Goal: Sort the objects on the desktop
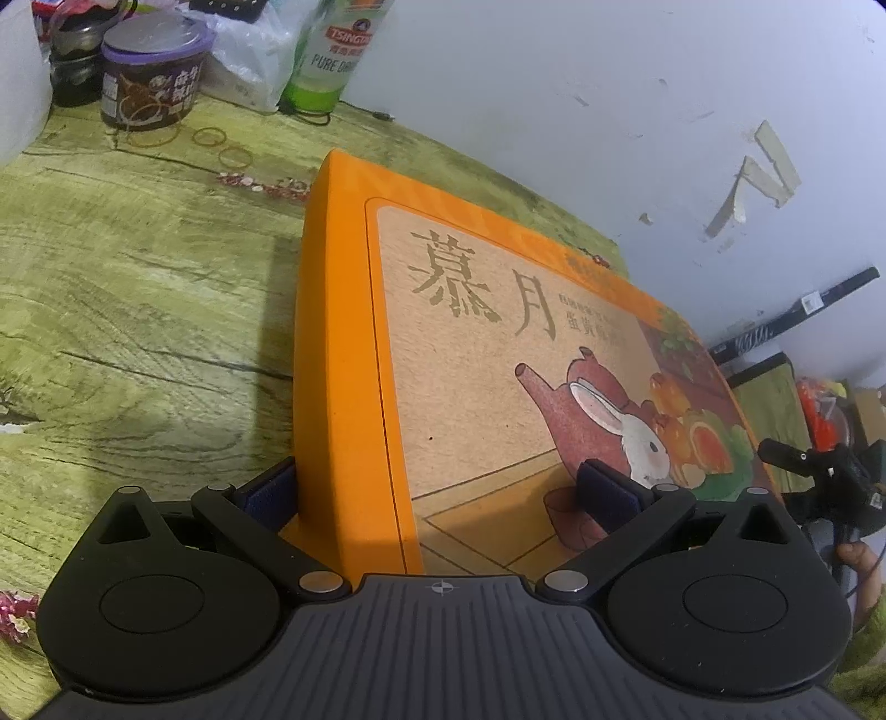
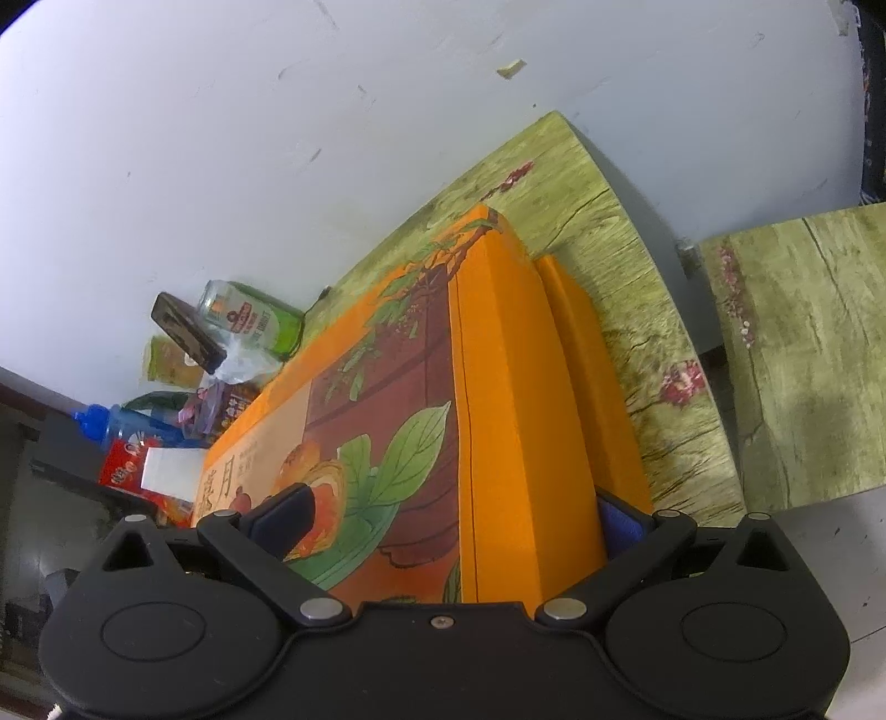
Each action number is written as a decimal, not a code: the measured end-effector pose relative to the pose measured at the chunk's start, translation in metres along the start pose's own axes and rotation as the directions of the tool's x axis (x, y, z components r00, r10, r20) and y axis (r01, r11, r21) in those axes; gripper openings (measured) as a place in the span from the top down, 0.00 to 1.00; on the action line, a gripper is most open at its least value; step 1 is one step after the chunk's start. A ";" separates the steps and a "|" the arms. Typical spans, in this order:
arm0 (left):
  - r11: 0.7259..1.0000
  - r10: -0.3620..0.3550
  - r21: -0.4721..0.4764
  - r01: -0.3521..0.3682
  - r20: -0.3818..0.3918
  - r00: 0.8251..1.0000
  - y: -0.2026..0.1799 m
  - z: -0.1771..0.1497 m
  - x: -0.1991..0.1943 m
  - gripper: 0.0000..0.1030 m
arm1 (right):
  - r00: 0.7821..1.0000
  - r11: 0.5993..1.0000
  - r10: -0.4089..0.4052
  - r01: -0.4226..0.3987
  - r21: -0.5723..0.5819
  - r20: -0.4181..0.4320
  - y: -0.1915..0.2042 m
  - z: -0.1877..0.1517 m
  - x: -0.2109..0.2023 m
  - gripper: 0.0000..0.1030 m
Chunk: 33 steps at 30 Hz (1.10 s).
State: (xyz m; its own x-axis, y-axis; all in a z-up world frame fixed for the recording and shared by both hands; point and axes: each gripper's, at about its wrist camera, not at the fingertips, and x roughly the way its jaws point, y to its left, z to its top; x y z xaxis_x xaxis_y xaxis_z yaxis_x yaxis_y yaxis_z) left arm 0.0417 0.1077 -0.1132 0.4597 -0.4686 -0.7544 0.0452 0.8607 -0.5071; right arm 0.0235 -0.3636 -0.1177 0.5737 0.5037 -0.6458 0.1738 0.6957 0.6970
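Observation:
A large orange gift box lid [image 1: 498, 332] with a rabbit and teapot picture lies over the green wood-pattern table [image 1: 138, 277]. My left gripper [image 1: 437, 493] straddles its near corner, with one pad against the orange side wall and the other on the printed top. My right gripper [image 2: 454, 520] clamps the opposite end of the lid [image 2: 498, 360] the same way. A lower orange box part [image 2: 592, 376] shows beside and below the lid, offset to the right. At the left wrist view's right edge, the other gripper's black body [image 1: 819, 465] and a hand [image 1: 855, 559] show.
At the table's back stand a purple-lidded jar [image 1: 152, 72], a green beer bottle [image 1: 332, 55], a plastic bag [image 1: 249, 50] and loose rubber bands [image 1: 210, 135]. A blue bottle [image 2: 122, 423] and red packet [image 2: 124, 471] sit nearby. A second covered surface [image 2: 803, 360] stands across a gap.

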 end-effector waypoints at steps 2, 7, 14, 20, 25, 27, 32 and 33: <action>1.000 -0.002 -0.011 0.002 -0.012 1.000 0.006 0.000 0.001 0.00 | 1.000 1.000 0.003 -0.003 0.000 0.002 0.003 -0.002 0.001 0.00; 1.000 -0.006 -0.030 0.005 -0.024 1.000 0.017 0.001 0.001 0.00 | 1.000 1.000 0.012 -0.012 -0.004 0.008 0.008 -0.007 0.002 0.00; 1.000 -0.001 -0.030 0.000 -0.043 0.999 0.023 0.008 0.003 0.00 | 1.000 0.999 0.016 -0.016 -0.029 0.018 0.015 -0.016 0.001 0.00; 1.000 -0.003 -0.014 0.003 -0.051 0.999 0.016 0.011 0.008 0.00 | 0.999 1.000 0.025 -0.024 -0.012 0.040 0.011 -0.017 -0.005 0.00; 1.000 -0.006 -0.003 0.006 -0.055 0.998 0.012 0.013 0.012 0.00 | 0.998 1.000 0.024 -0.024 -0.004 0.053 0.007 -0.017 -0.011 0.00; 1.000 -0.007 -0.001 0.007 -0.058 0.998 0.011 0.013 0.013 0.00 | 0.998 1.000 0.024 -0.024 -0.002 0.058 0.005 -0.018 -0.014 0.00; 1.000 -0.007 0.003 0.008 -0.065 0.998 0.011 0.015 0.016 0.00 | 0.998 1.000 0.024 -0.025 0.005 0.061 0.002 -0.019 -0.016 0.00; 1.000 -0.007 0.004 0.008 -0.066 0.998 0.012 0.016 0.017 0.00 | 0.998 1.000 0.024 -0.024 0.006 0.061 0.002 -0.020 -0.016 0.00</action>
State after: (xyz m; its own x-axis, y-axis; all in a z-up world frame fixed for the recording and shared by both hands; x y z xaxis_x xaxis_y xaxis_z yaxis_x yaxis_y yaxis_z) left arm 0.0640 0.1126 -0.1257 0.3995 -0.4871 -0.7766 0.0523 0.8579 -0.5112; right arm -0.0010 -0.3605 -0.1126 0.6258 0.4878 -0.6086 0.1645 0.6801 0.7144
